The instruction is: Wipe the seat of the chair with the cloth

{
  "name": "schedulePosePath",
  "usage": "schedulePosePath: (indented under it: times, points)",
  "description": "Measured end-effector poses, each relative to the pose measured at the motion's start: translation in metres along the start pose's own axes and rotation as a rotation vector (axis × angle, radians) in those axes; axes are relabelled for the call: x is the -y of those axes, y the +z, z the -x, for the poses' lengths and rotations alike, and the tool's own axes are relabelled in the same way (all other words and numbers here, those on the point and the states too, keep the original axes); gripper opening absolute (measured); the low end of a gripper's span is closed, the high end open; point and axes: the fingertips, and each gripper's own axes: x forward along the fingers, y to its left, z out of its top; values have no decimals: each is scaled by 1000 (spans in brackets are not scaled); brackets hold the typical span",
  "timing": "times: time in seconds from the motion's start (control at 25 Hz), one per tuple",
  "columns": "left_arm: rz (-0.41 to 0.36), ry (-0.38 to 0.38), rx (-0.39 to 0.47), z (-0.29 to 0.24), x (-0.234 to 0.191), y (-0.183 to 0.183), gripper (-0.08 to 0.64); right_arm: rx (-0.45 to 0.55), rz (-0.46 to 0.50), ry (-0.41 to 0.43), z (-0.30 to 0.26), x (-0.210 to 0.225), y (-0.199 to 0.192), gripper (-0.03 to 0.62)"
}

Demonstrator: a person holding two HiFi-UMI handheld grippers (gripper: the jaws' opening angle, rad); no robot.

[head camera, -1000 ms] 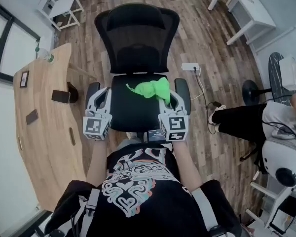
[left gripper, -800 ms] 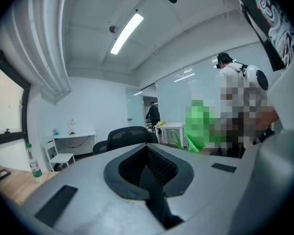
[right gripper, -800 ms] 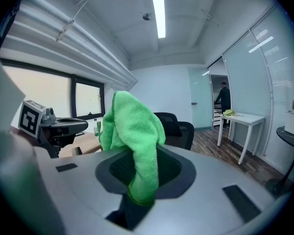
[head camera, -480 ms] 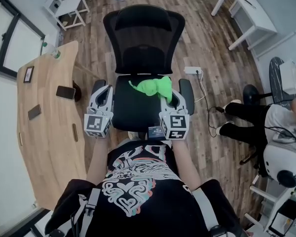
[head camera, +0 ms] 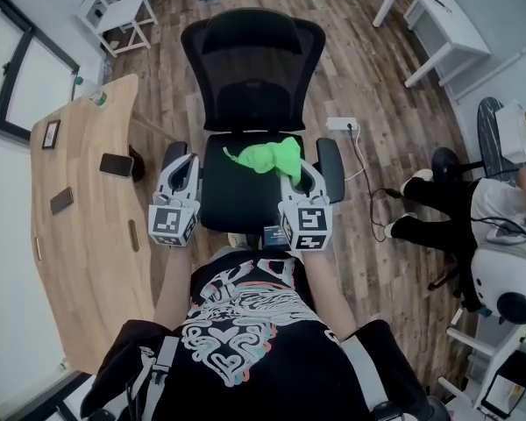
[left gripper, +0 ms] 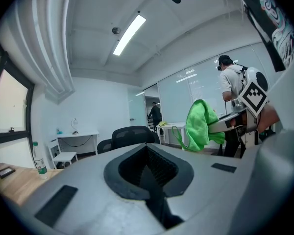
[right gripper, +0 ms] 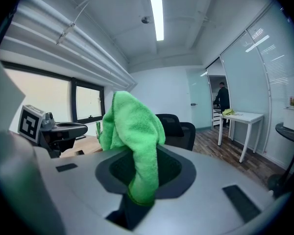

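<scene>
My right hand-held gripper (head camera: pixel 296 175) is clamped on the green cloth (head camera: pixel 265 157), over the seat (head camera: pixel 232 198) at its one o'clock corner. My left hand-held gripper (head camera: pixel 182 172) is closed, empty. I should press the cloth flat, then sweep toward seven.

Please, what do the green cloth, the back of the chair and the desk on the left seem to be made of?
Green cloth: probably microfibre, matte; a fuzzy nap shows.
Chair back: likely black mesh, with a fine weave that is slightly see-through.
Desk: wood or wood-look laminate, smooth, with pale grain.
</scene>
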Motion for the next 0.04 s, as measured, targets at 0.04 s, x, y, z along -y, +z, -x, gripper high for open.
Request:
schedulePosePath:
  times: [0.04]
  points:
    - [-1, -2, 0, -1, 1, 1, 0, 1, -4, -1, 1, 1, 0, 78]
